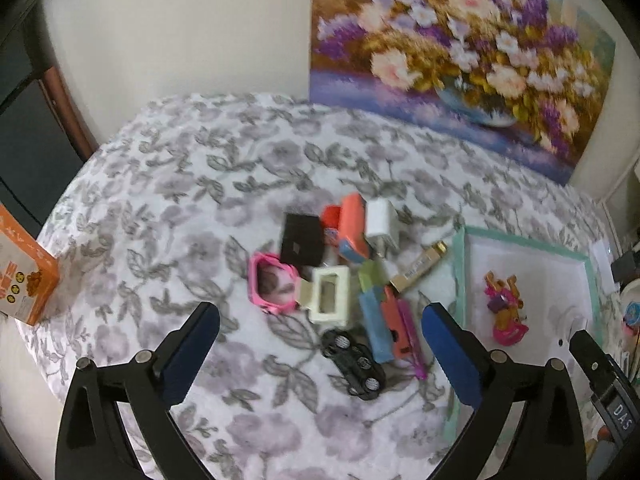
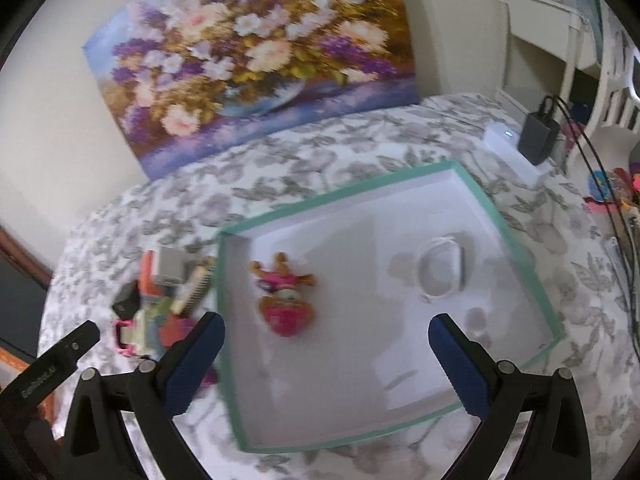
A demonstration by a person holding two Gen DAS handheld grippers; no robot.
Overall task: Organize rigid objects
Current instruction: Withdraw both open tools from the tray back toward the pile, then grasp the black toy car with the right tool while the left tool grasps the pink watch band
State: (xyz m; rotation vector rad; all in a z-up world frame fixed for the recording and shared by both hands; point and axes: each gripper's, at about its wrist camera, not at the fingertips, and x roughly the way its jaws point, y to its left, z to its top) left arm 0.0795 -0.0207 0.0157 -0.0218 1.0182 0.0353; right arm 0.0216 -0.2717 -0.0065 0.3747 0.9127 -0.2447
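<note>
A pile of small rigid objects lies on the floral cloth: a pink frame (image 1: pixel 271 283), a cream hair clip (image 1: pixel 330 295), a black toy car (image 1: pixel 355 363), a black box (image 1: pixel 302 239), an orange box (image 1: pixel 352 224), a white charger (image 1: pixel 381 226) and blue and orange sticks (image 1: pixel 374 324). My left gripper (image 1: pixel 320 340) is open and empty above the pile. A white tray with a green rim (image 2: pixel 516 240) holds a pink and brown toy (image 2: pixel 285 300) and a white ring (image 2: pixel 438 274). My right gripper (image 2: pixel 326 354) is open and empty over the tray.
A flower painting (image 2: pixel 256 48) leans on the wall behind the table. An orange carton (image 1: pixel 24 276) stands at the left edge. A black adapter with cable (image 2: pixel 538 132) sits on a white box at the back right. White furniture and clutter (image 2: pixel 608 184) are at the right.
</note>
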